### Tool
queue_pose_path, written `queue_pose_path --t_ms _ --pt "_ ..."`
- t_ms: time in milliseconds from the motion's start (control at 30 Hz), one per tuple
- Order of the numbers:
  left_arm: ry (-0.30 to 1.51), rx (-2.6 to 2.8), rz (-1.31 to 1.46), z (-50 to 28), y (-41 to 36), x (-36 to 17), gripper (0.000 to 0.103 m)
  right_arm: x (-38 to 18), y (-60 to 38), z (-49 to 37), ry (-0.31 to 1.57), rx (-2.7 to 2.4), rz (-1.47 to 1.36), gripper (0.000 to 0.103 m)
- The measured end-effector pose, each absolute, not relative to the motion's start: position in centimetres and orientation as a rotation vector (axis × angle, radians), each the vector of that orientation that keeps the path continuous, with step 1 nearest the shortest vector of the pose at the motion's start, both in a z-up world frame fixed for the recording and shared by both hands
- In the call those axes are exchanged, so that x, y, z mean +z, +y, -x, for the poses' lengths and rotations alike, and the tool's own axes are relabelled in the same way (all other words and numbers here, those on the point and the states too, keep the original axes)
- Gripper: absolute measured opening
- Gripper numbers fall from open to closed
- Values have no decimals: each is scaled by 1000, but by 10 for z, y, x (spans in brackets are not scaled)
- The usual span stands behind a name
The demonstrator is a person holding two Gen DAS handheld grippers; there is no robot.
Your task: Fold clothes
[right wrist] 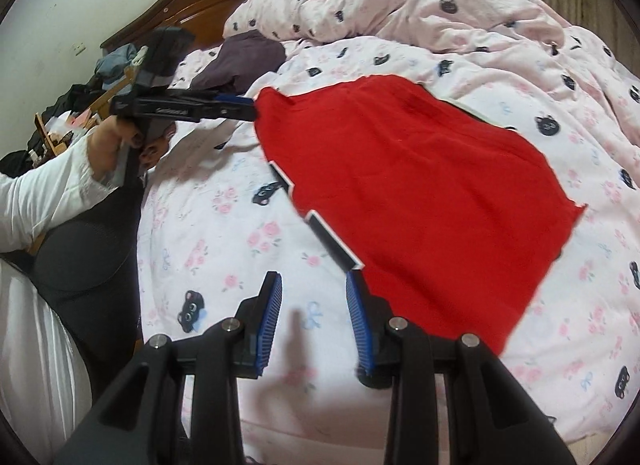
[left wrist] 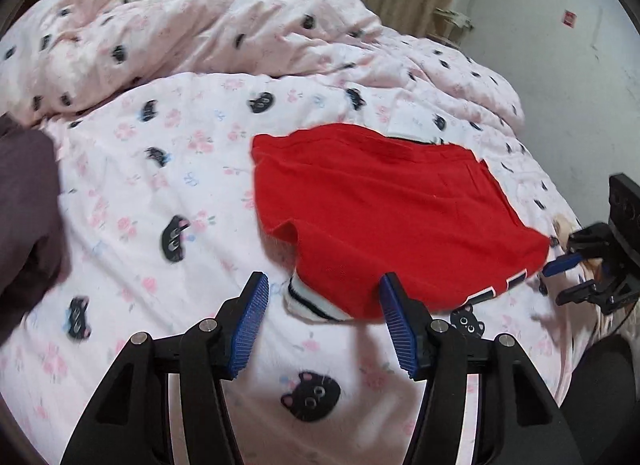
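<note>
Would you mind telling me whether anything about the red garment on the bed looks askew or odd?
The red garment lies mostly flat on the quilt, but its striped trim pokes out unevenly along one edge and one corner is bunched up.

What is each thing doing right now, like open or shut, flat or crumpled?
Red shirt: spread flat on the bed, partly folded.
Left gripper: open, empty, at the shirt's near edge.
Right gripper: open, empty, beside the shirt's striped trim.
Duvet: crumpled in a heap.
Dark garment: bunched up, unfolded.
</note>
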State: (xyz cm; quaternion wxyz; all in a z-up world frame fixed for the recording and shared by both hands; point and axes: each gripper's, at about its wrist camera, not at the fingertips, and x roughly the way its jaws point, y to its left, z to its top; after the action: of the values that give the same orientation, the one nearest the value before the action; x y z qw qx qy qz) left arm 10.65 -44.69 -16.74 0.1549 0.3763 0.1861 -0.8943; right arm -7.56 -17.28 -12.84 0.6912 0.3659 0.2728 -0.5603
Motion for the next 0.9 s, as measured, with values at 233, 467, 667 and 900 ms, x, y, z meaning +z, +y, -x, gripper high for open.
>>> queue_pose_path --t_ms 233,467,667,900 --pt "522 -2684 -1155 -104 -450 -172 52 -122 -217 55 601 -1281 -821 35" --pt "451 -2758 -1235 -108 -442 -172 29 -109 -282 29 585 -1351 -822 59" --pt "582 -2739 -1263 -118 -458 -181 22 -98 -337 7 570 -1411 -823 58" --pt "619 -2713 -1297 -118 -460 -187 22 -131 -407 -20 747 -1463 -862 58"
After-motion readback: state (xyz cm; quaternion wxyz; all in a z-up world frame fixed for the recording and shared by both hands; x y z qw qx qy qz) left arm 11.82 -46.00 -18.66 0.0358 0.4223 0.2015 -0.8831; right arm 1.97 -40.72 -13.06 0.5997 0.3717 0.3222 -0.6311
